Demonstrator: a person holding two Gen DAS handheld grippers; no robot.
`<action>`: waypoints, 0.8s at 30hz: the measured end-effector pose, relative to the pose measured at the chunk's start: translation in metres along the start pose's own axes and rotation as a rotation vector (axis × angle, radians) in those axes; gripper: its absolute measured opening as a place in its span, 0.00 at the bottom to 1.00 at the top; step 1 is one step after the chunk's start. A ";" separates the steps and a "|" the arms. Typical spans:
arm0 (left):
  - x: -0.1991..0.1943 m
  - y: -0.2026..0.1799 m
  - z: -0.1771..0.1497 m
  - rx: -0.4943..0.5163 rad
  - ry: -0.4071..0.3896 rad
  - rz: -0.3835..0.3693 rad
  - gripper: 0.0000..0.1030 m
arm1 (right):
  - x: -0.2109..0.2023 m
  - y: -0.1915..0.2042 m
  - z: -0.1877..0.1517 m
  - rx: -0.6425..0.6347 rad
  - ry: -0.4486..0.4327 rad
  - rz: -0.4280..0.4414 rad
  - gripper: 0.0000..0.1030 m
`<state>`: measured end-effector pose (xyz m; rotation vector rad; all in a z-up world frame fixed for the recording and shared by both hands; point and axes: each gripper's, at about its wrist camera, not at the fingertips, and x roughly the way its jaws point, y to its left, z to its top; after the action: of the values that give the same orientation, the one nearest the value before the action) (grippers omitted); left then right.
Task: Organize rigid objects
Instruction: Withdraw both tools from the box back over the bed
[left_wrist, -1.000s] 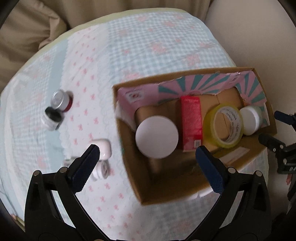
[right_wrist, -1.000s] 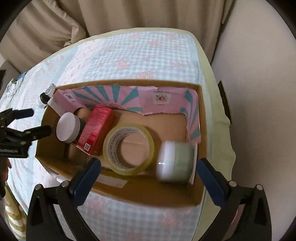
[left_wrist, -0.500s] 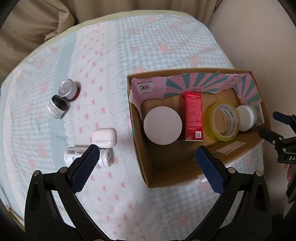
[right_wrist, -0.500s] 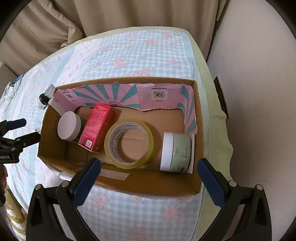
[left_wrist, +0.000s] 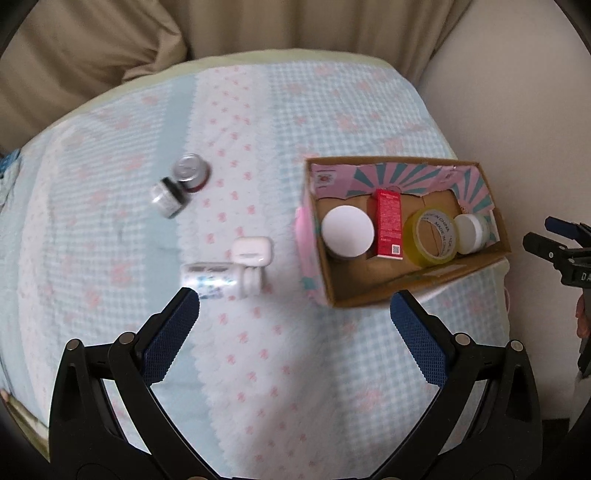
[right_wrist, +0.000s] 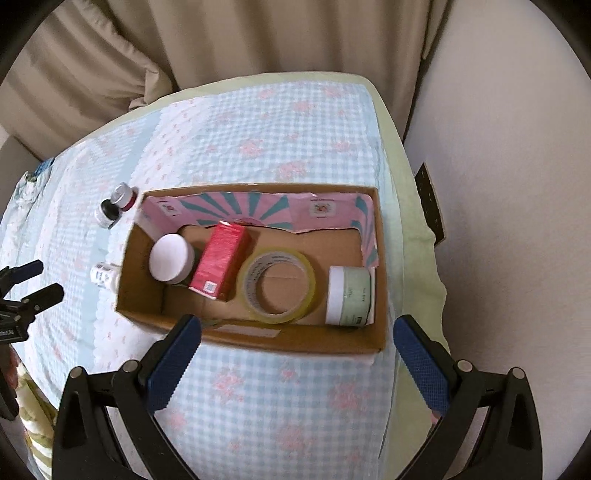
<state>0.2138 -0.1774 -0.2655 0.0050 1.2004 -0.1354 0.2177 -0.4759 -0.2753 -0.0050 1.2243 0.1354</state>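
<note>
Left gripper (left_wrist: 294, 308): glossy black frame, blue cross-hatched pads (left_wrist: 171, 334), silver rivets at the finger bases. Right gripper (right_wrist: 297, 334): the same build, blue ridged pads (right_wrist: 173, 362).

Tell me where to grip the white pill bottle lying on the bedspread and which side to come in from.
Grip the pill bottle across its labelled barrel, coming down from above with the left gripper, fingers either side of its long axis. It lies on its side, cap toward the white earbud case, which seems to touch it near the cap, so the middle of the barrel likely offers more clearance.
</note>
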 end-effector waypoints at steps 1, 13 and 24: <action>-0.011 0.008 -0.004 -0.002 -0.008 0.003 1.00 | -0.008 0.008 0.000 -0.007 -0.008 -0.003 1.00; -0.094 0.107 -0.035 -0.033 -0.092 0.053 1.00 | -0.078 0.126 0.000 -0.012 -0.087 0.021 1.00; -0.121 0.199 -0.036 0.019 -0.118 -0.006 1.00 | -0.081 0.247 -0.016 0.113 -0.064 0.083 1.00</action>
<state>0.1586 0.0350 -0.1801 0.0103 1.0809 -0.1502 0.1493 -0.2399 -0.1877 0.1478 1.1670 0.1370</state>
